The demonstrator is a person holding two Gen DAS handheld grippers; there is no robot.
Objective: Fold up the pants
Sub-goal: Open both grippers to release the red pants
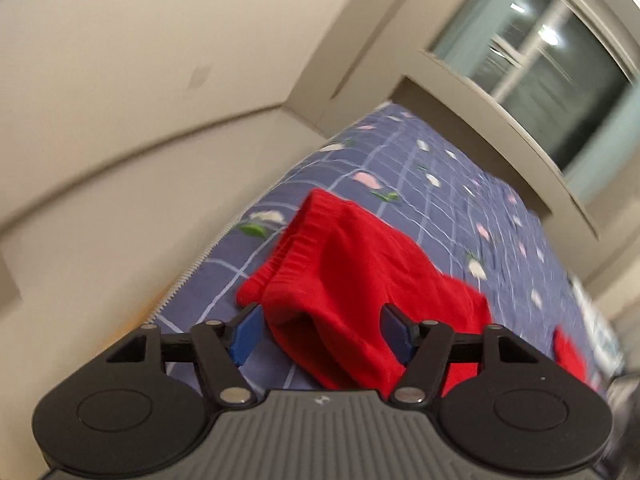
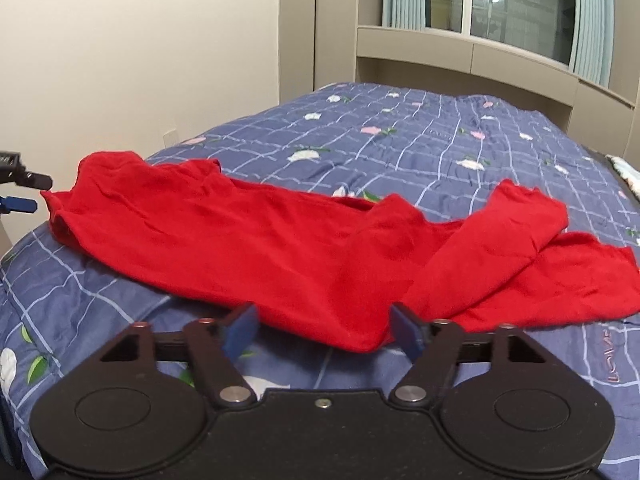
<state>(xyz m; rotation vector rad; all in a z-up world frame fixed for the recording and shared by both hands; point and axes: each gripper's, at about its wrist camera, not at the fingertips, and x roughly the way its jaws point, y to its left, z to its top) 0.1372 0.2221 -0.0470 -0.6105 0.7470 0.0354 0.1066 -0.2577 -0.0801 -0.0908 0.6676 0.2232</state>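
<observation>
Red pants (image 2: 248, 232) lie spread across the blue checked bedspread (image 2: 400, 140), waistband at the left and the two legs trailing to the right, one lying across the other. My right gripper (image 2: 324, 332) stands open at their near edge, with a fold of red cloth lying between the blue pads (image 2: 240, 332). At the left edge of this view the left gripper (image 2: 20, 192) shows beside the waistband. In the left wrist view, tilted and blurred, the pants (image 1: 352, 264) and their elastic waistband (image 1: 304, 236) lie ahead. My left gripper (image 1: 322, 334) is open, with red cloth bunched between its pads.
The bedspread (image 1: 420, 184) ends at a zipped edge on the left, next to a beige wall (image 2: 140, 40). A beige ledge (image 2: 460, 52) and a curtained window (image 2: 500, 4) stand behind the bed. Something pale (image 2: 628, 168) lies at the bed's right edge.
</observation>
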